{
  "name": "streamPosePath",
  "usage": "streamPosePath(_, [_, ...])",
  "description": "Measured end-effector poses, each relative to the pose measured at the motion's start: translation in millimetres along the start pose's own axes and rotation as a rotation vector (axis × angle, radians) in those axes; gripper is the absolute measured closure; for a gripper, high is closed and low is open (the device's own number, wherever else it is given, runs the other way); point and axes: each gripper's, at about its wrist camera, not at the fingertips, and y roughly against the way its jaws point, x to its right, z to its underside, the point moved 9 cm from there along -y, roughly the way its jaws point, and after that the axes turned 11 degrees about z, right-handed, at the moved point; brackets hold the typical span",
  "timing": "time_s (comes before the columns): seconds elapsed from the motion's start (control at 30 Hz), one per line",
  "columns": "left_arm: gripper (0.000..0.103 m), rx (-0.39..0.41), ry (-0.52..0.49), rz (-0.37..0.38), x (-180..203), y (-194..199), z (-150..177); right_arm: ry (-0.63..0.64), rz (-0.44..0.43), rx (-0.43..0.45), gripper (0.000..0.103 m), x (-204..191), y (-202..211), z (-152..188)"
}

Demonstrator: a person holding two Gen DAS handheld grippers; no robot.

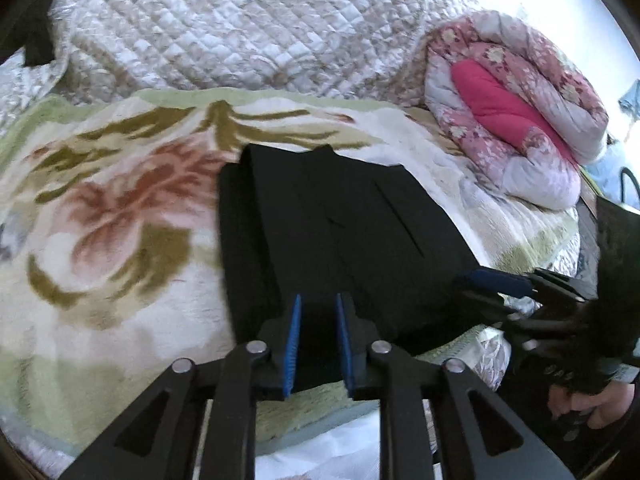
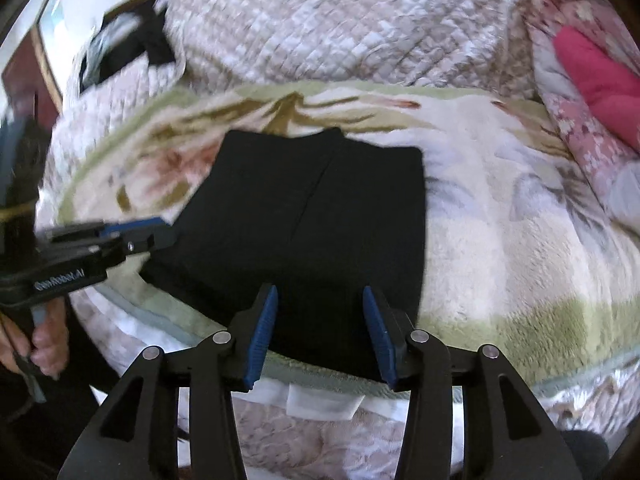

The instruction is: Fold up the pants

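The black pants (image 1: 344, 236) lie folded into a compact stack on the floral blanket (image 1: 120, 208); they also show in the right wrist view (image 2: 320, 232). My left gripper (image 1: 318, 302) is open, its blue pads over the near edge of the pants with nothing between them. It shows in the right wrist view (image 2: 160, 230) at the pants' left edge. My right gripper (image 2: 320, 296) is open and empty above the near edge of the pants. It shows in the left wrist view (image 1: 472, 280) at the pants' right corner.
A quilted beige bedspread (image 1: 240, 28) covers the bed behind the blanket. A rolled pink floral duvet (image 1: 516, 112) lies at the right. Dark clothing (image 2: 128, 48) lies at the far left of the bed. The bed's near edge (image 2: 320, 400) runs below the grippers.
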Motion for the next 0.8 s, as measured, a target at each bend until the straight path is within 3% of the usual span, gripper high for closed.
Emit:
streamPosePath(0.2, [0.073, -0.012, 0.089, -0.039, -19.2, 14.7, 0.3, -0.103, -0.018, -0.010, 0.058, 19.7, 9.6, -4.5])
streamPosePath(0.33, [0.060, -0.003, 0.106, -0.036, -19.8, 19.4, -2.7, -0.132, -0.020, -0.024, 0.058, 25.2, 8.3, -5.9])
streamPosePath(0.8, [0.051, -0.015, 0.112, -0.006, -23.0, -2.4, -22.7, -0.190, -0.067, -0.066, 0.058, 36.0, -10.6, -16.8])
